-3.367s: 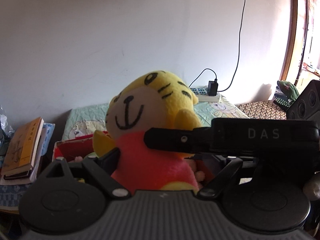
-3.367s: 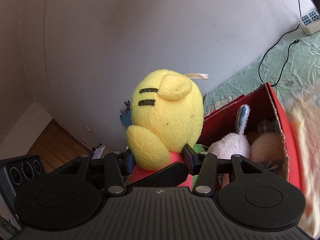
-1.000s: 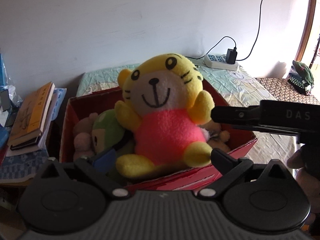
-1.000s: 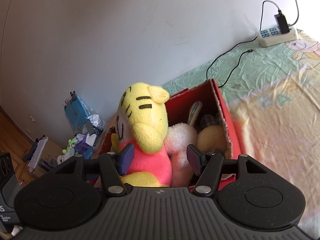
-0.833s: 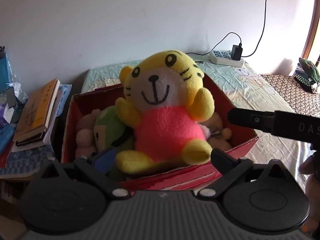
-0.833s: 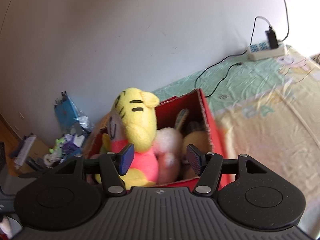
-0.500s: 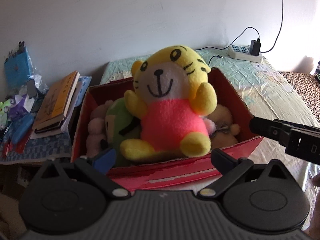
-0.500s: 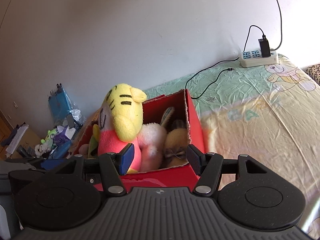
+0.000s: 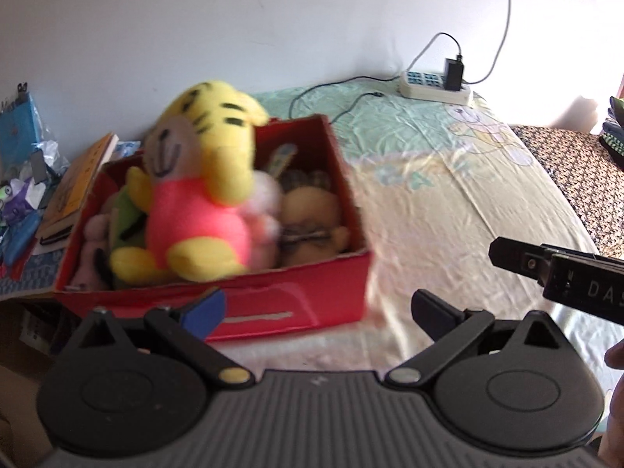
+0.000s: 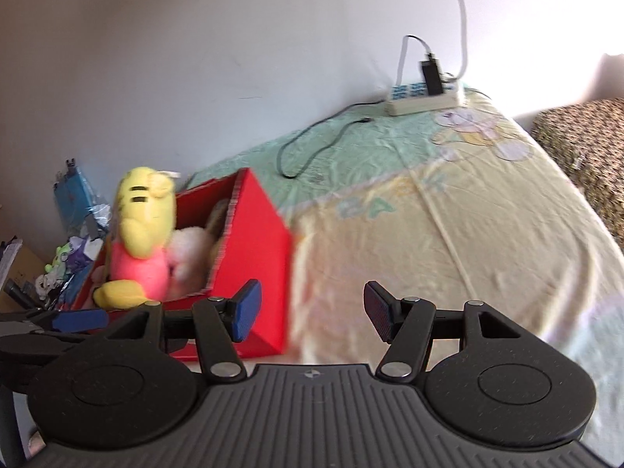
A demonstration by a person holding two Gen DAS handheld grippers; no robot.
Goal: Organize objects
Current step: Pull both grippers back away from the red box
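Note:
A yellow tiger plush in a pink shirt sits upright in a red cardboard box on the bed, on top of other soft toys, among them a tan plush and a green one. The tiger and the box also show in the right wrist view, at the left. My left gripper is open and empty, in front of the box. My right gripper is open and empty, to the right of the box; its finger shows in the left wrist view.
The bed sheet spreads to the right of the box. A white power strip with a black charger and cables lies at the wall. Books and clutter lie left of the box. A patterned cushion is at far right.
Both grippers let go of the tiger plush, which now sits in the box, and have drawn back and swung right. The views are blurred by motion.

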